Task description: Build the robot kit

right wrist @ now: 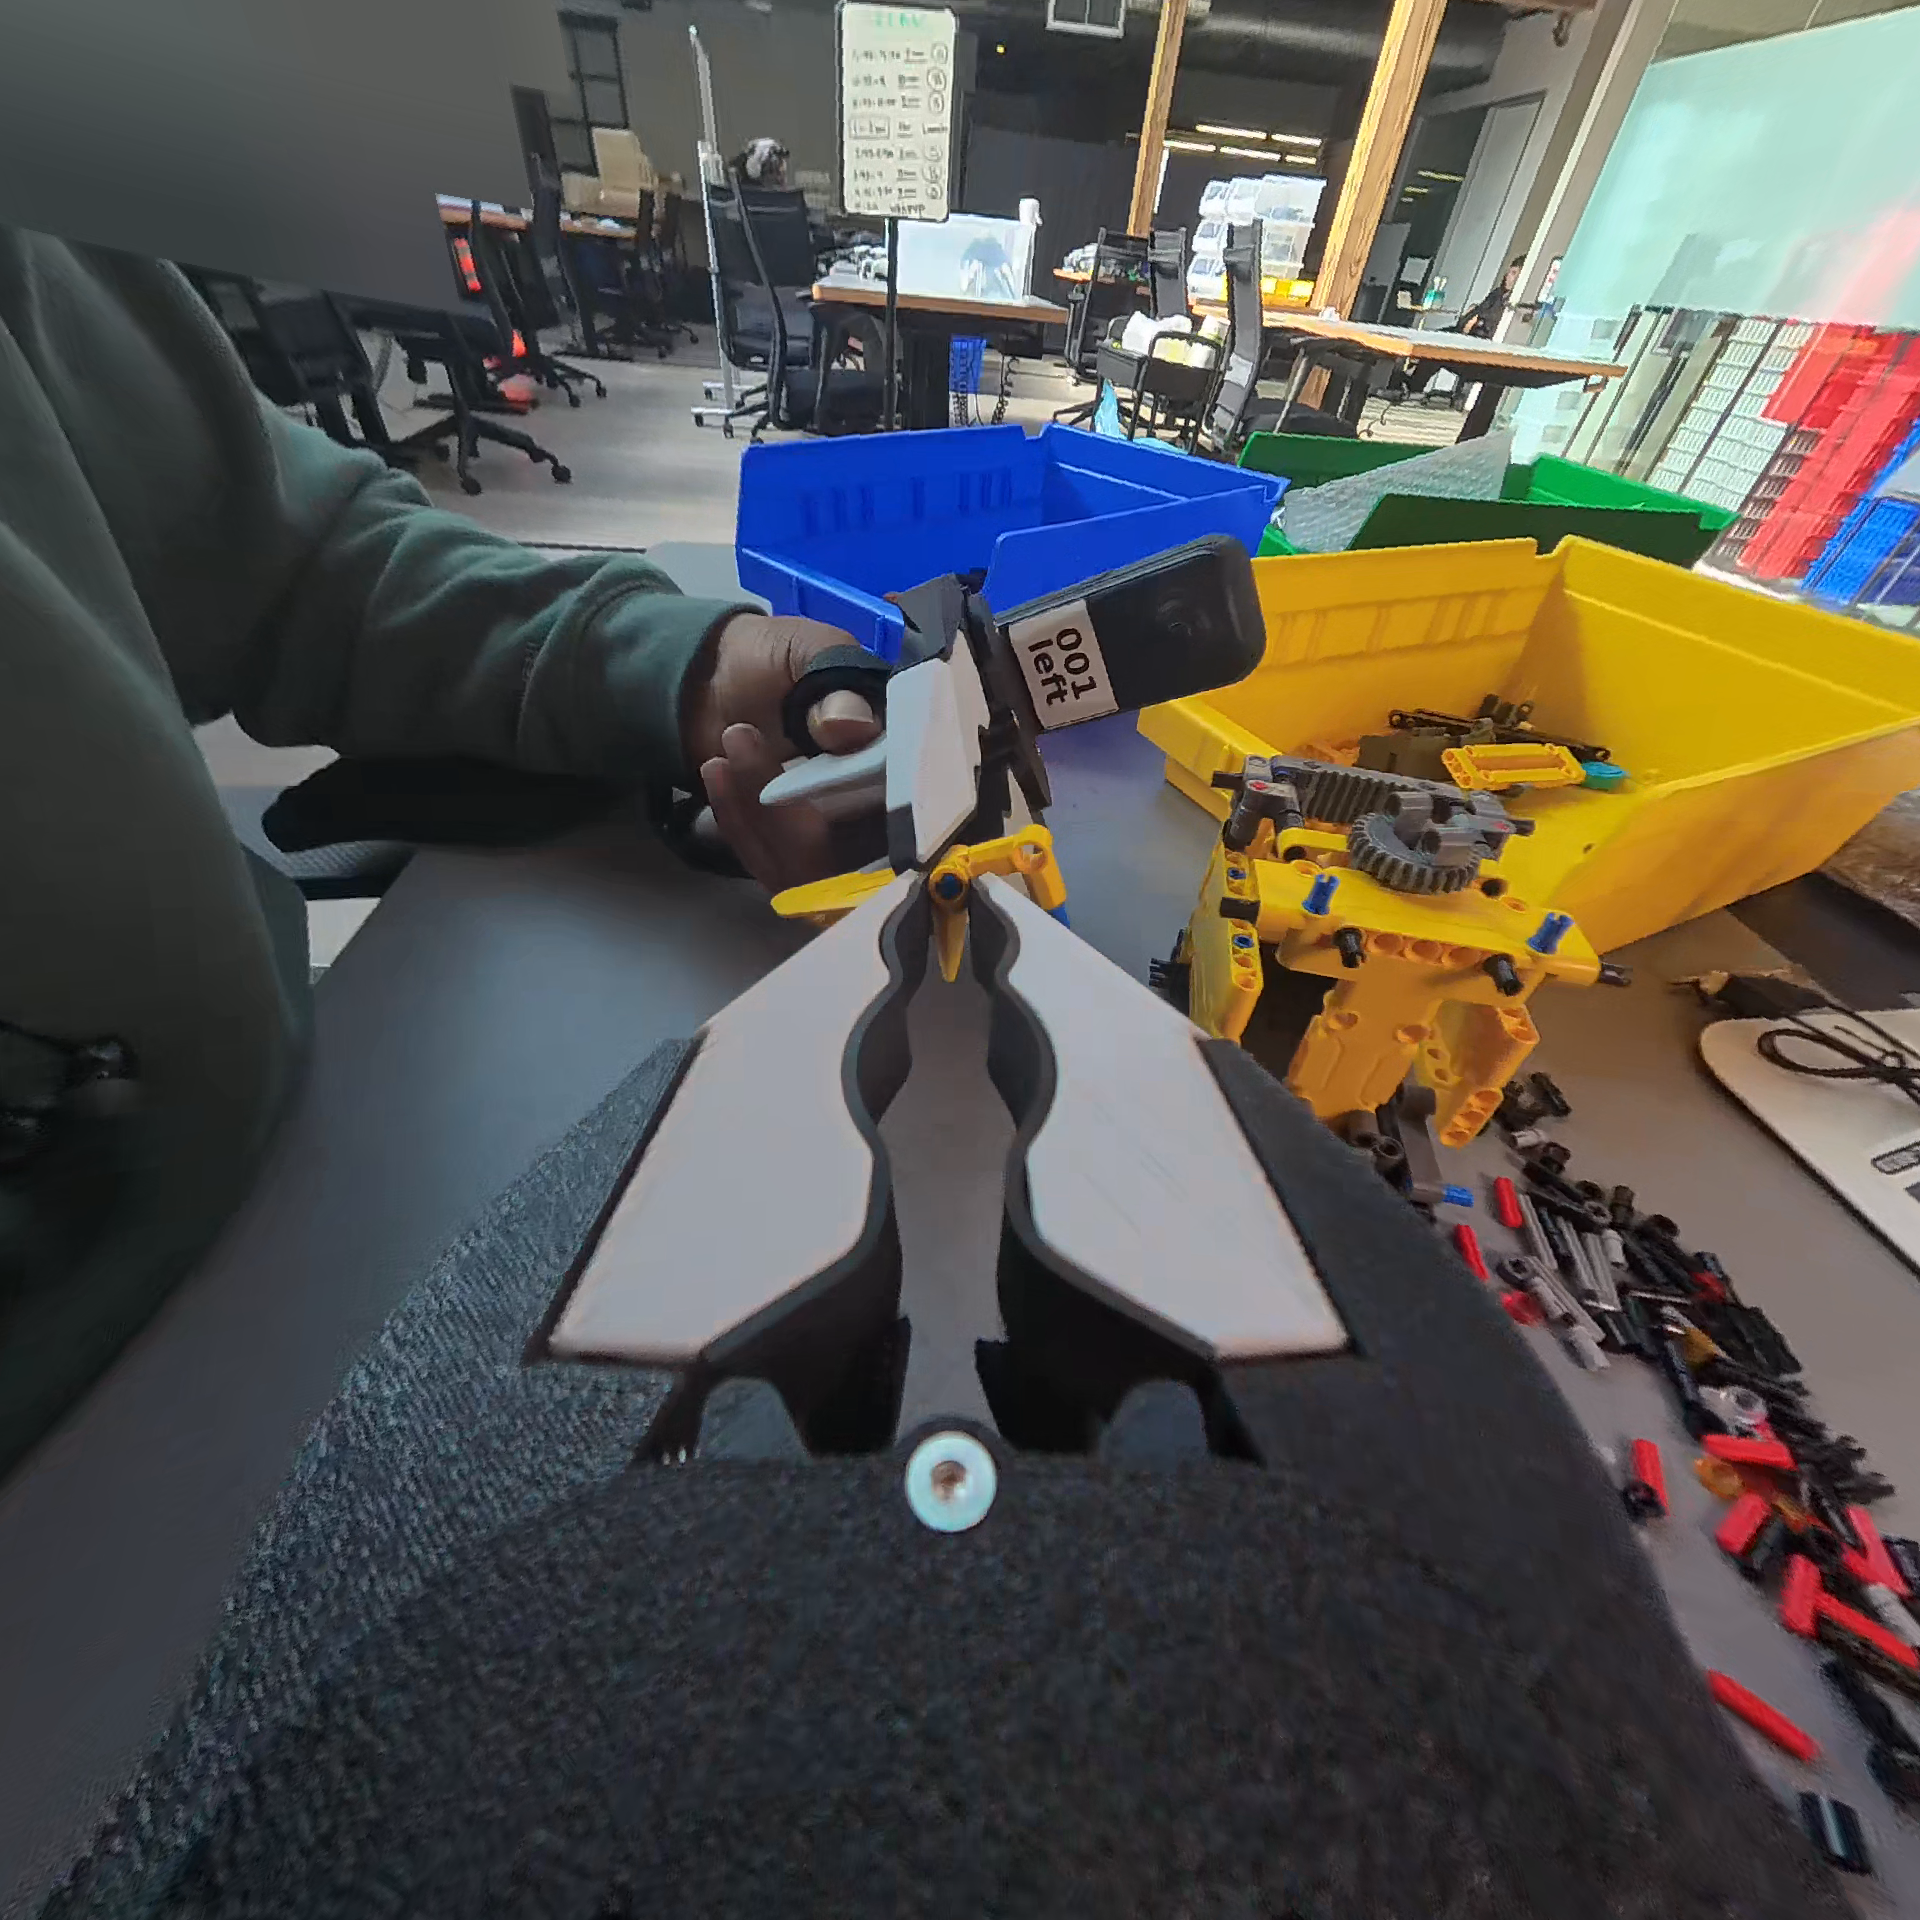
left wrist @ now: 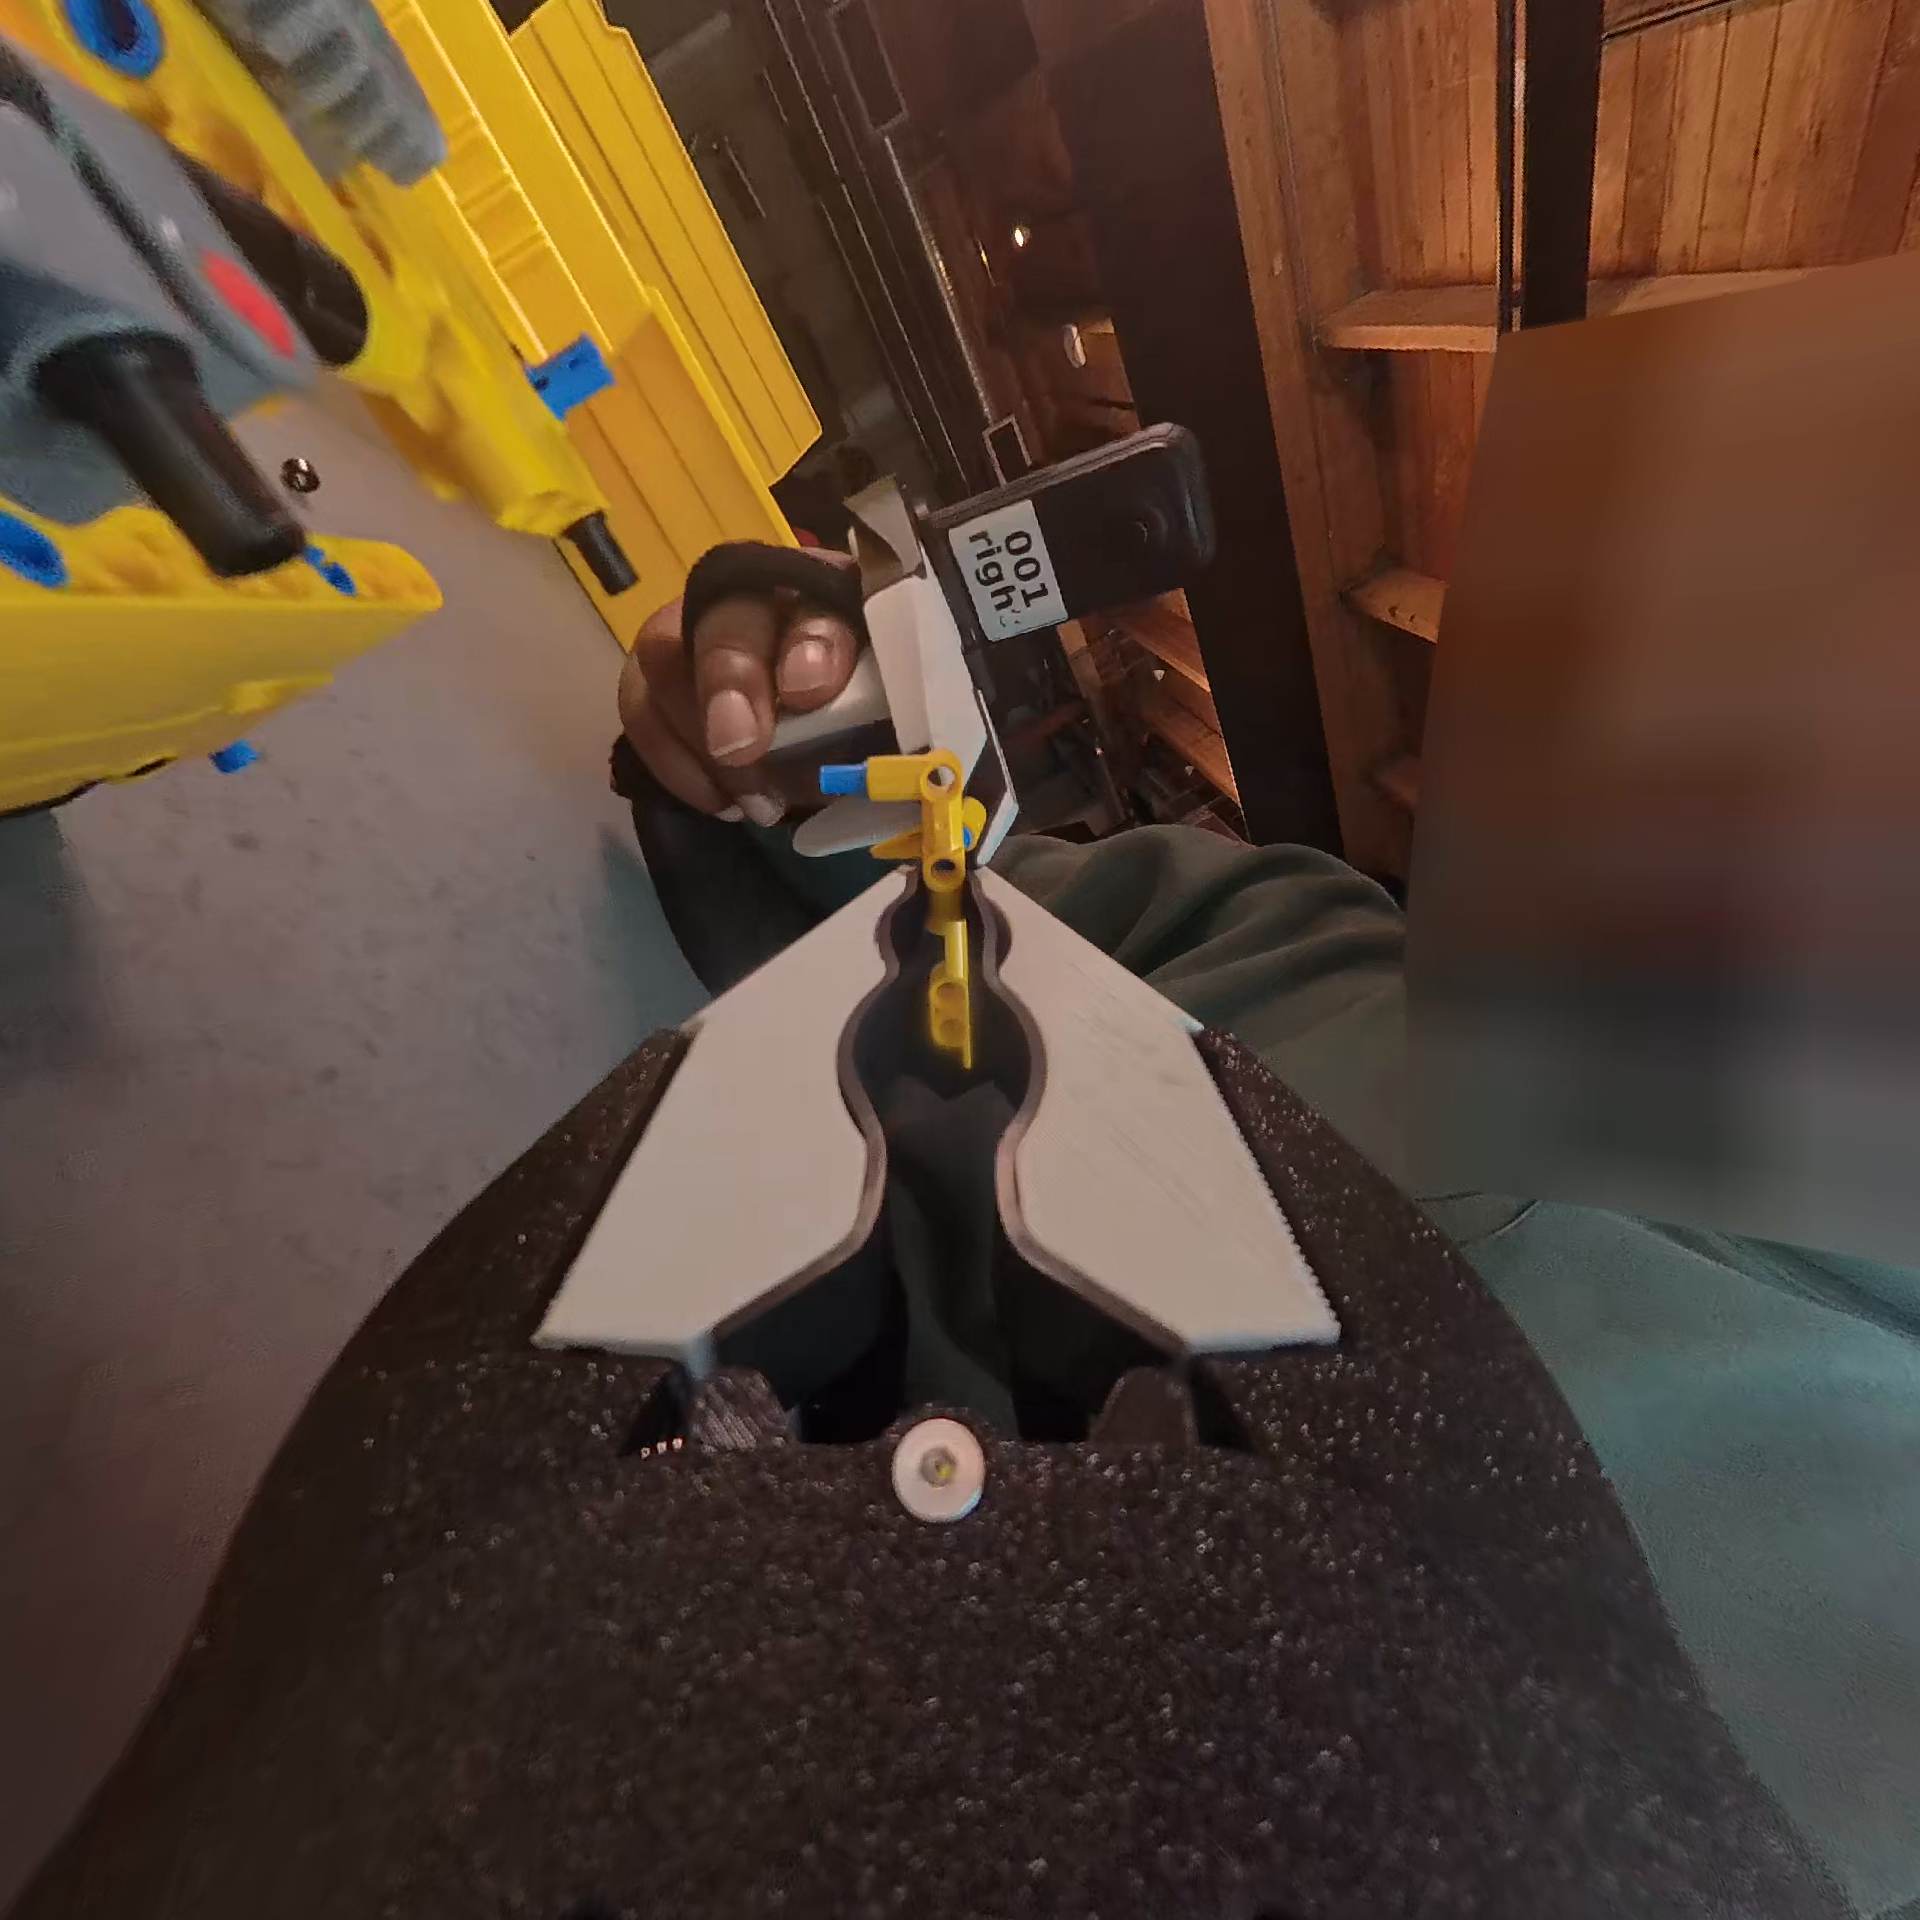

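You are clenching your left gripper (left wrist: 943,883) on a small yellow brick piece (left wrist: 948,966) and your right gripper (right wrist: 948,891) is pinching its other end above the bench (right wrist: 520,997); to the right, a yellow model (right wrist: 1382,935) is standing before a yellow bin (right wrist: 1714,727).

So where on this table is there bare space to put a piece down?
The dark table is bare between the green sleeve and the yellow model. It is crowded right of the model, where loose pieces lie below the yellow bin.
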A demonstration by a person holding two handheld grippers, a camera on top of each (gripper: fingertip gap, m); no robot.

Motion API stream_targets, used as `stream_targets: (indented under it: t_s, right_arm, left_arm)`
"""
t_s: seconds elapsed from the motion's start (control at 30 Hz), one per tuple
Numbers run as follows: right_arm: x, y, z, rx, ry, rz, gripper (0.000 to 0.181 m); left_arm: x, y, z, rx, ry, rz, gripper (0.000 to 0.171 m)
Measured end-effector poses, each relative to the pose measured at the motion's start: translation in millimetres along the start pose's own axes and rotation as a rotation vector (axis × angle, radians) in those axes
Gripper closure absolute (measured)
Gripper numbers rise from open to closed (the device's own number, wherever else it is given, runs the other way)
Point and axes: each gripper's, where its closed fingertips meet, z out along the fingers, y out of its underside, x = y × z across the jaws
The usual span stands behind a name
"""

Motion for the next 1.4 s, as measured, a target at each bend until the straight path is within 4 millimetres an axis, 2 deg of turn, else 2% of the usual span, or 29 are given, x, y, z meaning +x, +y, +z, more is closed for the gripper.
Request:
stream_targets:
  t_s: [0.23,0.4,0.47,0.63,0.77,0.93,1.1,1.17,1.3,1.4]
  right_arm:
    - [-20,-14,-5,0.03,-0.01,-0.269,0.175]
    - [-26,-12,-5,-0.017,-0.004,-0.371,0.175]
    - [-25,-9,-5,-0.025,-0.011,-0.354,0.175]
    - [-14,4,-10,-0.081,-0.031,-0.265,0.175]
    - [-6,21,-8,-0.144,-0.026,-0.225,0.175]
    - [-6,34,-3,-0.19,-0.038,-0.21,0.175]
    - [-7,35,-3,-0.189,-0.043,-0.197,0.175]
    - [-8,34,-3,-0.18,-0.046,-0.199,0.175]
    - [-15,24,-1,-0.138,-0.054,-0.243,0.175]
    - [-24,12,0,-0.086,-0.056,-0.307,0.175]
  left_arm:
    - [18,13,7,-0.058,0.159,-0.081,0.166]
    - [16,19,7,-0.093,0.171,-0.112,0.165]
    - [1,25,5,-0.141,0.06,-0.083,0.166]
    - [-61,63,-16,-0.434,-0.418,0.109,0.165]
    - [-65,74,-19,-0.537,-0.491,0.213,0.165]
    - [-78,68,-33,-0.576,-0.625,0.338,0.163]
    - [-75,62,-39,-0.588,-0.645,0.393,0.15]
    - [-69,54,-38,-0.544,-0.626,0.408,0.148]
    - [-28,31,-18,-0.339,-0.386,0.399,0.151]
    - [-2,24,-5,-0.226,-0.171,0.289,0.15]
